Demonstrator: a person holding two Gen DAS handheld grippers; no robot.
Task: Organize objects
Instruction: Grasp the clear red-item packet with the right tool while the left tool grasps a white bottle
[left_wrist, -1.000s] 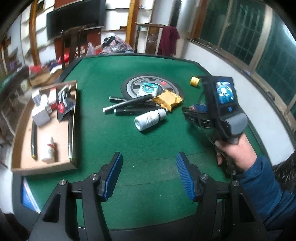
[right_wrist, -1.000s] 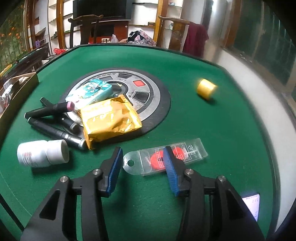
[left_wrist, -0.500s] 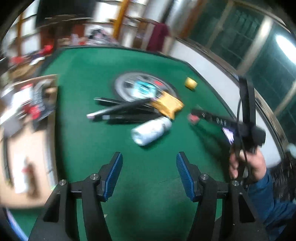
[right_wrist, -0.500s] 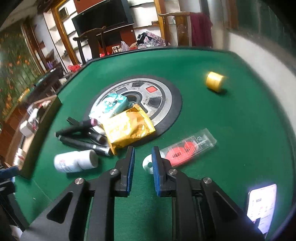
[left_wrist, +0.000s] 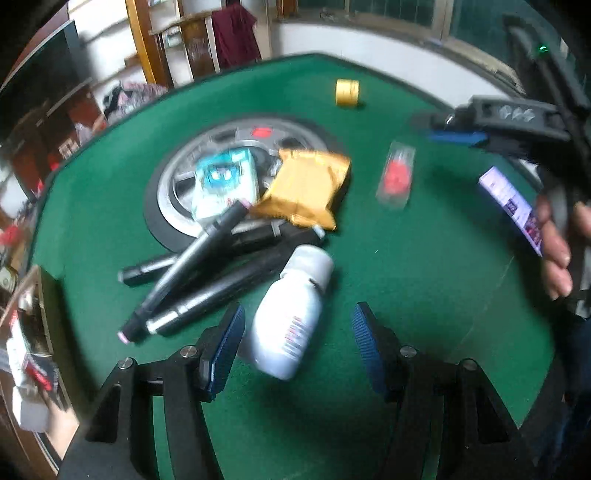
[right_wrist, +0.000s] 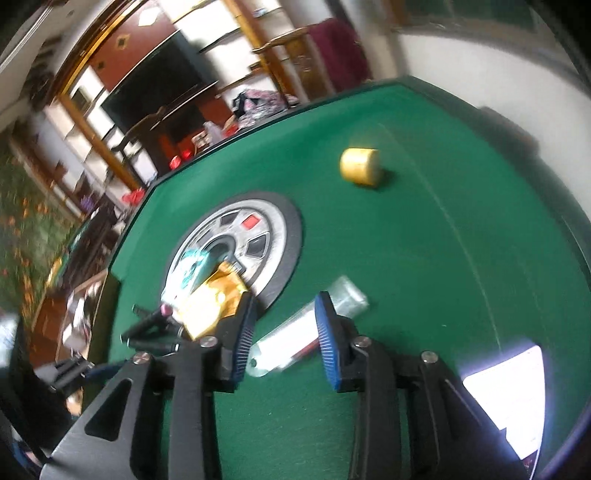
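Behind the green-felt bench (right_wrist: 424, 266) you have a dark flat television screen (right_wrist: 159, 86) set among wood-framed shelving (right_wrist: 92, 122), with a dark wooden chair (right_wrist: 142, 129) in front of it. A maroon garment (left_wrist: 232, 35) hangs over a second wooden chair (right_wrist: 291, 55) near the white wall (right_wrist: 480, 55); a patterned heap of cloth (right_wrist: 258, 101) lies past the bench's far edge. Green-tinted window panes (left_wrist: 388, 11) sit above the wall on your right, blurred.

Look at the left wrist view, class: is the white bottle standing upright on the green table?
No. The white bottle lies on its side on the green table, between the open fingers of the left gripper.
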